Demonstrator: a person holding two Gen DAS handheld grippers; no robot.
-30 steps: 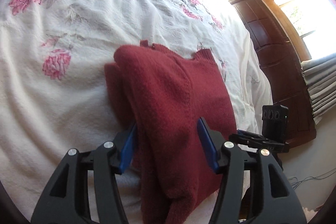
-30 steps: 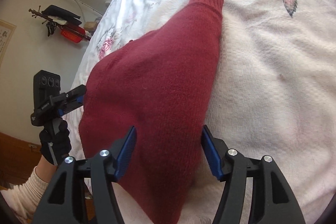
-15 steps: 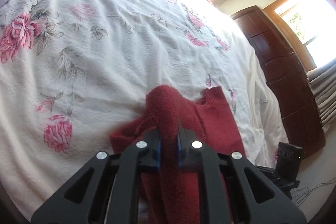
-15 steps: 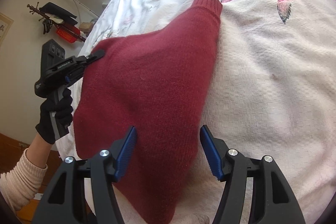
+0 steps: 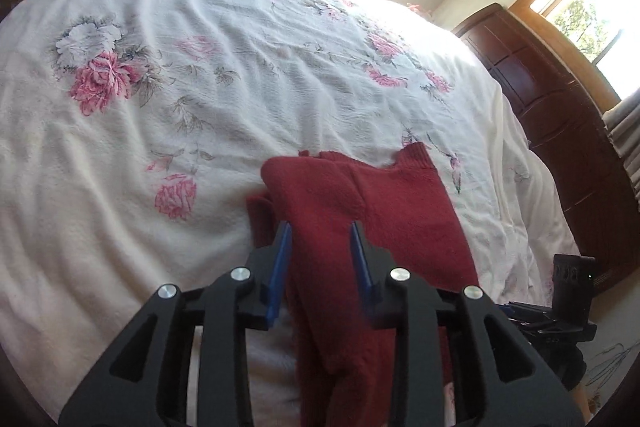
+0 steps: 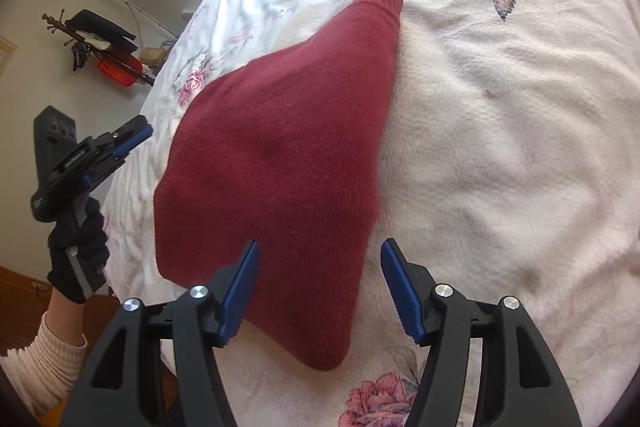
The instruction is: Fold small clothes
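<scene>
Half a second earlier the left gripper (image 5: 318,247) pinched a raised ridge of the sweater (image 6: 280,163); its jaws now stand apart, cloth between them but unclamped, the ridge fallen flat. Right gripper (image 6: 318,287): jaws wide open over the near corner of the garment. Left wrist view alone shows a dark wooden wardrobe (image 5: 560,131) and a bunched fold along the sweater's left side. Right wrist view alone shows the black-gloved hand (image 6: 78,247) and one ribbed cuff. One dark red knit sweater, folded, lies near the bed's (image 6: 500,131) edge.
</scene>
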